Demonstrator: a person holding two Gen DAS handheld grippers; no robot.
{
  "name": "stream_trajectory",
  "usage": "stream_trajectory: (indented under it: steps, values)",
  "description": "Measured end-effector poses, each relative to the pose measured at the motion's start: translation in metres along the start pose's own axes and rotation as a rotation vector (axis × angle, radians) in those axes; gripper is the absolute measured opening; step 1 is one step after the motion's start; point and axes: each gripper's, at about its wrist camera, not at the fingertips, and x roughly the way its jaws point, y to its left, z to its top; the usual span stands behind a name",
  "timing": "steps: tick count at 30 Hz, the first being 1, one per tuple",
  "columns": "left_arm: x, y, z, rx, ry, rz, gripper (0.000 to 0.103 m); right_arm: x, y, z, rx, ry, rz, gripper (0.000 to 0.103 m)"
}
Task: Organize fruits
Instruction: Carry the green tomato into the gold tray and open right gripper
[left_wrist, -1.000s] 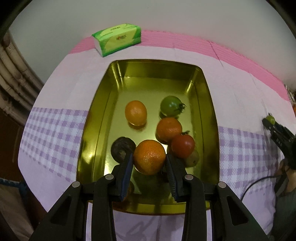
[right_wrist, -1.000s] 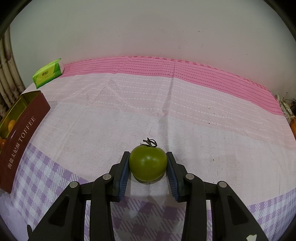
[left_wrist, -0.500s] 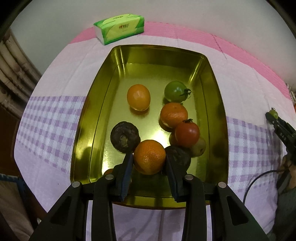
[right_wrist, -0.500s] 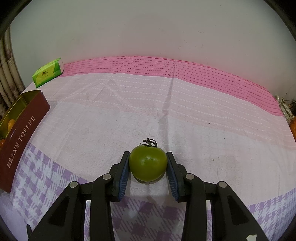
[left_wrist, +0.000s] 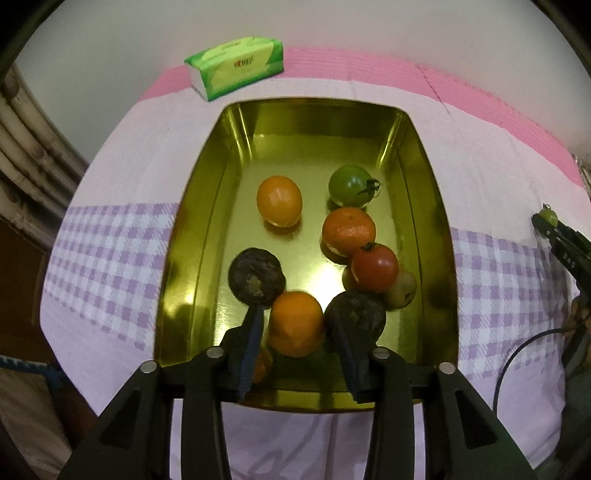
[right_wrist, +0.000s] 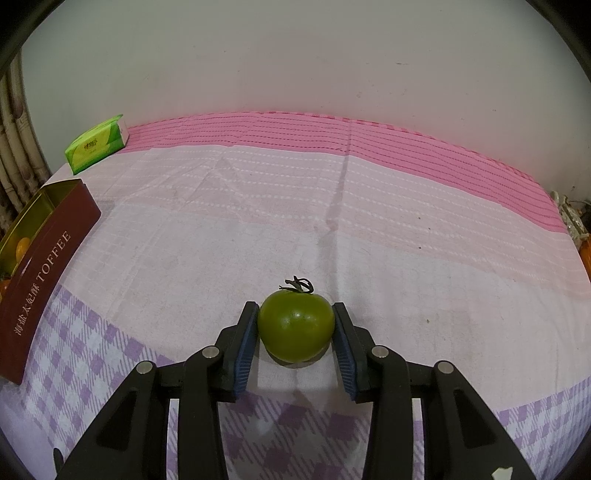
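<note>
A: Hidden or unclear items?
B: One small orange fruit (left_wrist: 260, 367), mostly covered by the left finger. One pale greenish-brown fruit (left_wrist: 402, 291), half behind the glossy red tomato (left_wrist: 375, 268); kind not determinable. Writing on the green plastic tissue pack (left_wrist: 236, 66), 12 o'clock of the tin, too blurred to read.

A: Container and contents?
B: One rectangular gold-lined metal tin (left_wrist: 436, 229) on the table's pink, white and lilac-checked cloth (right_wrist: 295, 206). Inside: smooth yellow-orange round fruit (left_wrist: 279, 201) at 11 o'clock; stemmed green tomato in the tin (left_wrist: 351, 185) at 1 o'clock; dimpled orange mandarin (left_wrist: 348, 231) touching the red tomato; two dark brown wrinkled round fruits (left_wrist: 256, 277) at 9 and 5 o'clock of the large round orange (left_wrist: 295, 323).

A: Labels?
B: Maroon outer wall of the tin, right wrist view: "TOFFEE", preceded by Chinese characters.

A: Hand-held grippers?
B: Left hand-held gripper (left_wrist: 295, 325): jaws have just been opening; the large orange sits between them, slim gaps either side. Right hand-held gripper (right_wrist: 295, 314): narrowly set, both pads against the loose stemmed green tomato (right_wrist: 295, 330), which rests on the cloth, well apart from the tin at 9 o'clock.
</note>
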Motion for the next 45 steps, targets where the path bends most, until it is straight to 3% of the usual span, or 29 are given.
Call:
stream_trajectory:
  steps: [3, 14, 20, 26, 34, 39, 45]
  values:
    - [-0.012, 0.005, 0.000, -0.006, -0.029, -0.004, 0.049, 0.000, 0.000, 0.001, 0.000, 0.000, 0.000, 0.037]
    - [-0.030, 0.024, 0.000, -0.070, -0.081, -0.011, 0.051, -0.006, 0.005, 0.008, -0.003, 0.011, -0.009, 0.034]
    - [-0.029, 0.036, -0.007, -0.120, -0.088, -0.007, 0.051, -0.032, 0.026, 0.024, -0.018, -0.020, 0.060, 0.034]
    - [-0.037, 0.049, -0.012, -0.169, -0.111, 0.024, 0.058, -0.061, 0.097, 0.048, -0.128, -0.064, 0.229, 0.034]
    - [-0.052, 0.070, -0.022, -0.242, -0.130, 0.045, 0.058, -0.064, 0.215, 0.046, -0.312, -0.015, 0.461, 0.034]
    - [-0.057, 0.081, -0.029, -0.272, -0.116, 0.040, 0.058, -0.051, 0.262, 0.032, -0.407, 0.036, 0.499, 0.034]
    - [-0.058, 0.088, -0.033, -0.295, -0.115, 0.049, 0.058, -0.041, 0.286, 0.023, -0.452, 0.068, 0.496, 0.034]
